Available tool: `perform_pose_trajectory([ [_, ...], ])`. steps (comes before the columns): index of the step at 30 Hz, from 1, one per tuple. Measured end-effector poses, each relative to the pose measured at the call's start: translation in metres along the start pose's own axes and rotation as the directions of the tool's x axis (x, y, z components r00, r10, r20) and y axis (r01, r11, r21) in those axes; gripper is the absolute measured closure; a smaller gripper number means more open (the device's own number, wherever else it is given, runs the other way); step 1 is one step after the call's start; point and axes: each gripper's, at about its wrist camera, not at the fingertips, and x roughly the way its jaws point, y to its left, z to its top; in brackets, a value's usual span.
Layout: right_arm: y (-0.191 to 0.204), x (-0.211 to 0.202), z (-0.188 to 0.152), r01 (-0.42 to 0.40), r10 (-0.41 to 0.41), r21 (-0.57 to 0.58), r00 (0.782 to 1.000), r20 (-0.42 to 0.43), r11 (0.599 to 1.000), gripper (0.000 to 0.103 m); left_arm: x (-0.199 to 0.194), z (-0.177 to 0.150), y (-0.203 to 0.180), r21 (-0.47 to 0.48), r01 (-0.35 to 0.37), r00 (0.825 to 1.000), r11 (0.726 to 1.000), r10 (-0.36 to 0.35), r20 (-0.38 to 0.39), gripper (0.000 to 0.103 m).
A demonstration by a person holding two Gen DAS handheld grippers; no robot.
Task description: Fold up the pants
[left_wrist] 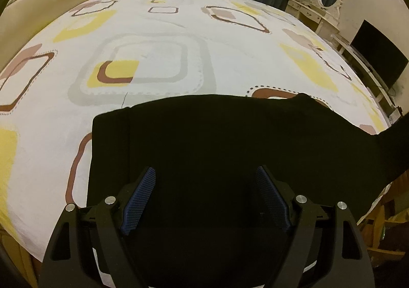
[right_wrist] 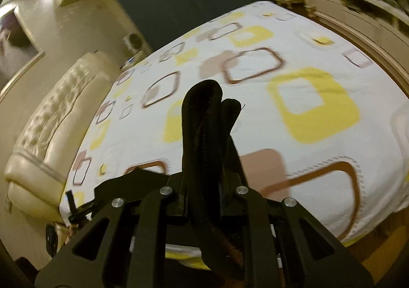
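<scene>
In the left view the black pants [left_wrist: 230, 139], soft and limp, lie flat on the bed [left_wrist: 153, 40] running left to right under the left gripper [left_wrist: 205, 198], jaws apart, while in the right view the right gripper [right_wrist: 204, 185] clamps a bunched end, likely best held at hems.

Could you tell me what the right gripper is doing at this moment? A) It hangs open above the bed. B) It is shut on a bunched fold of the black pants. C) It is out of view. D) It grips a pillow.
B: in the right wrist view the right gripper is closed on a bunched fold of the black pants, which sticks up between its fingers.
</scene>
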Motion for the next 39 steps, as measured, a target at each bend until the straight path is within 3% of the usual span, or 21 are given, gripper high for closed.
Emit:
perform_pose_trajectory([
  [8,0.111,0.067,-0.025,-0.045,0.035,-0.123,0.996,-0.079,0.991,0.088,-0.004,-0.001,-0.003,0.003,-0.016,1.0,1.0,0.016,0.008,0.023],
  [12,0.148,0.125,-0.052,-0.005,-0.022,-0.189,0.99,-0.141,0.982,0.088,-0.004,-0.003,-0.001,0.005,-0.028,1.0,1.0,0.028,0.009,0.023],
  [21,0.177,0.233,-0.121,0.094,-0.17,-0.272,0.947,-0.272,0.958,0.088,-0.007,-0.003,-0.003,-0.003,-0.011,1.0,1.0,0.011,0.017,0.023],
  [26,0.183,0.259,-0.138,0.121,-0.204,-0.278,0.934,-0.292,0.953,0.086,-0.007,-0.003,-0.005,0.001,-0.006,1.0,1.0,0.006,0.017,0.023],
  [30,0.182,0.266,-0.145,0.093,-0.164,-0.237,0.94,-0.3,0.967,0.076,-0.005,-0.003,-0.006,0.001,-0.007,1.0,1.0,0.007,0.011,0.023],
  [32,0.178,0.268,-0.148,0.017,-0.07,-0.164,0.944,-0.324,0.986,0.065,-0.004,-0.003,-0.005,0.0,-0.006,1.0,1.0,0.006,0.008,0.023],
  [35,0.175,0.274,-0.156,-0.087,0.061,-0.056,0.928,-0.366,0.995,0.064,-0.003,-0.004,-0.006,0.004,-0.009,1.0,1.0,0.009,0.007,0.023],
  [39,0.167,0.278,-0.162,-0.137,0.136,0.022,0.922,-0.362,0.99,0.06,-0.002,-0.005,-0.006,0.006,-0.005,1.0,1.0,0.005,0.007,0.023],
])
